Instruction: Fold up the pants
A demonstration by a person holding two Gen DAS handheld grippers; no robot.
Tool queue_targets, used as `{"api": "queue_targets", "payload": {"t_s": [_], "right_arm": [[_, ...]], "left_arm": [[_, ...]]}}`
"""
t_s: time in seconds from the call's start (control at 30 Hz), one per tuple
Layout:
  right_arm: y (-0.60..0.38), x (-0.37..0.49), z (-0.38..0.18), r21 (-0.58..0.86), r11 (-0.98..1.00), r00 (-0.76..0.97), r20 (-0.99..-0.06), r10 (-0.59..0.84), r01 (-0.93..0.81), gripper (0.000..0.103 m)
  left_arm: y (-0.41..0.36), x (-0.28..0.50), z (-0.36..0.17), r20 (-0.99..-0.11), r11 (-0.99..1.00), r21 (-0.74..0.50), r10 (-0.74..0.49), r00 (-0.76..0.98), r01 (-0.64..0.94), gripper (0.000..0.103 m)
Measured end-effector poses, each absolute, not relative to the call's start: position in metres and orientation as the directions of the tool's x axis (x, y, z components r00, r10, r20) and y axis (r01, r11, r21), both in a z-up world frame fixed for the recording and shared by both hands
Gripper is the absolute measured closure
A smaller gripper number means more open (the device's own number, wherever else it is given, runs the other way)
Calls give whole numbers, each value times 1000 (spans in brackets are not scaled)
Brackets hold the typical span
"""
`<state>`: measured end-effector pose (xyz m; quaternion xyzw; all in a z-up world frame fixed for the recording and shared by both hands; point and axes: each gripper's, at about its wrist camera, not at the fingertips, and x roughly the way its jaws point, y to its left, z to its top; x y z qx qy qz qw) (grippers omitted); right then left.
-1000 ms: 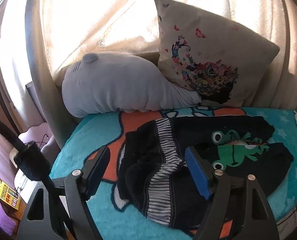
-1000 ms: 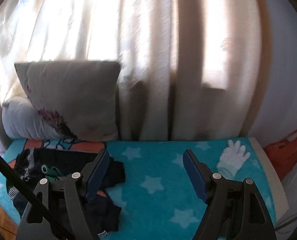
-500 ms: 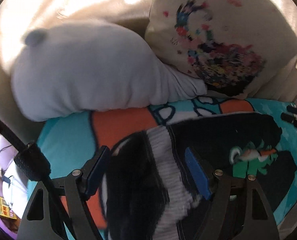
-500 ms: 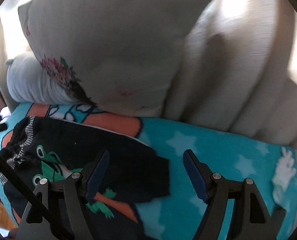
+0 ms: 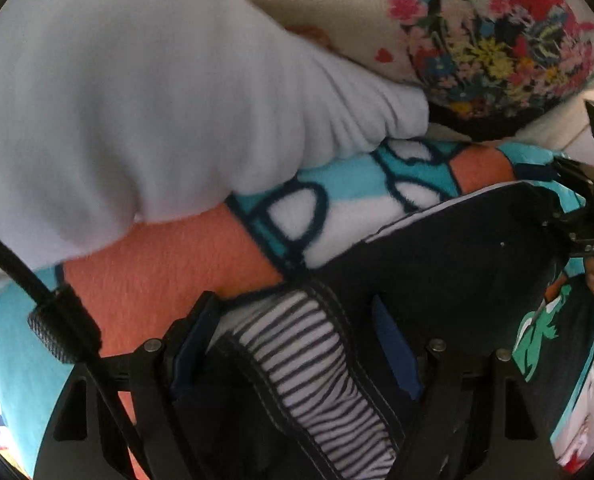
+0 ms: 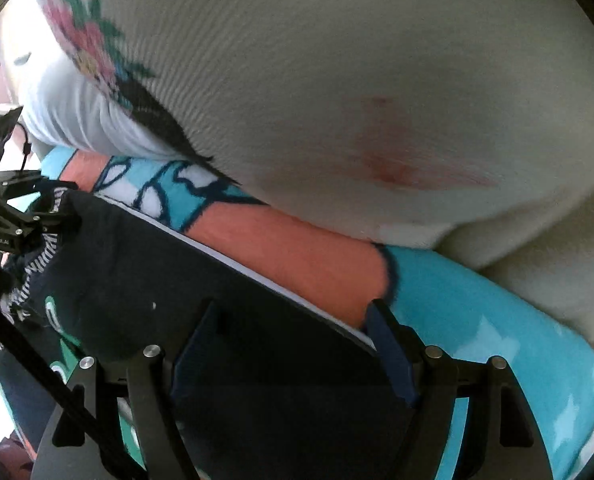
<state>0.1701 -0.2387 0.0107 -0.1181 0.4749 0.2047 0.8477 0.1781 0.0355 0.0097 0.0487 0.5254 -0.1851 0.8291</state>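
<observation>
Left wrist view: the left tool (image 5: 297, 340) stands wide over the dark pants (image 5: 457, 256), its blue pads either side of the striped waistband (image 5: 309, 360), gripping nothing. The pants lie on the turquoise and orange blanket (image 5: 169, 264) of a bed. Just beyond the pants' far edge a strip of blanket is bare, then the grey plush pillow (image 5: 137, 100) and the flowered cushion (image 5: 477, 32) close it in. The right tool (image 5: 589, 216) cuts in at the frame's right edge, mostly cropped. Right wrist view: the right tool (image 6: 293, 344) is also wide, straddling the pants' (image 6: 145, 264) pale far hem, nothing clamped. The cushion (image 6: 337, 80) looms close behind that hem, blurred. The left tool (image 6: 13, 208) shows at the left edge over the waistband, partly cut off. The pants' near side is hidden below both tools.
</observation>
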Motion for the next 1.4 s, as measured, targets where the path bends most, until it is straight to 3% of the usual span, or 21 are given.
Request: {"api": "queue_targets", "payload": {"t_s": [0.2, 0.23, 0.27, 0.3, 0.33, 0.37, 0.67, 0.93, 1.13, 1.4], "right_arm": [[-218, 178, 0, -31, 872, 459, -859, 227, -489, 19], [-216, 176, -1, -20, 869, 451, -861, 237, -495, 21], [-214, 173, -1, -14, 863, 446, -860, 247, -504, 36], [-212, 167, 1, 2, 854, 441, -856, 270, -520, 66], [-211, 164, 4, 32, 850, 427, -855, 295, -525, 86], [-211, 162, 6, 58, 850, 415, -854, 314, -523, 95], [-216, 127, 43, 10, 885, 526, -801, 286, -466, 97], [-221, 47, 76, -4, 876, 600, -730, 327, -482, 97], [-220, -25, 58, -25, 871, 620, -712, 329, -491, 97], [-215, -79, 5, 60, 881, 581, -730, 360, -470, 97]], "left_arm": [[25, 181, 8, -900, 924, -73, -222, 374, 374, 24], [23, 181, 8, -900, 927, -51, -205, 386, 372, 34], [21, 179, 8, -896, 928, -39, -196, 399, 370, 43], [21, 177, 11, -892, 927, -37, -198, 406, 372, 68], [21, 176, 13, -892, 924, -62, -221, 396, 376, 86], [22, 176, 15, -892, 926, -80, -232, 387, 369, 88], [29, 131, 54, -842, 948, -51, -210, 496, 315, 94], [43, 31, 96, -733, 967, -28, -194, 652, 255, 94], [44, -43, 82, -682, 979, -7, -154, 715, 203, 94], [59, -85, 39, -710, 988, -85, -153, 687, 132, 93]]}}
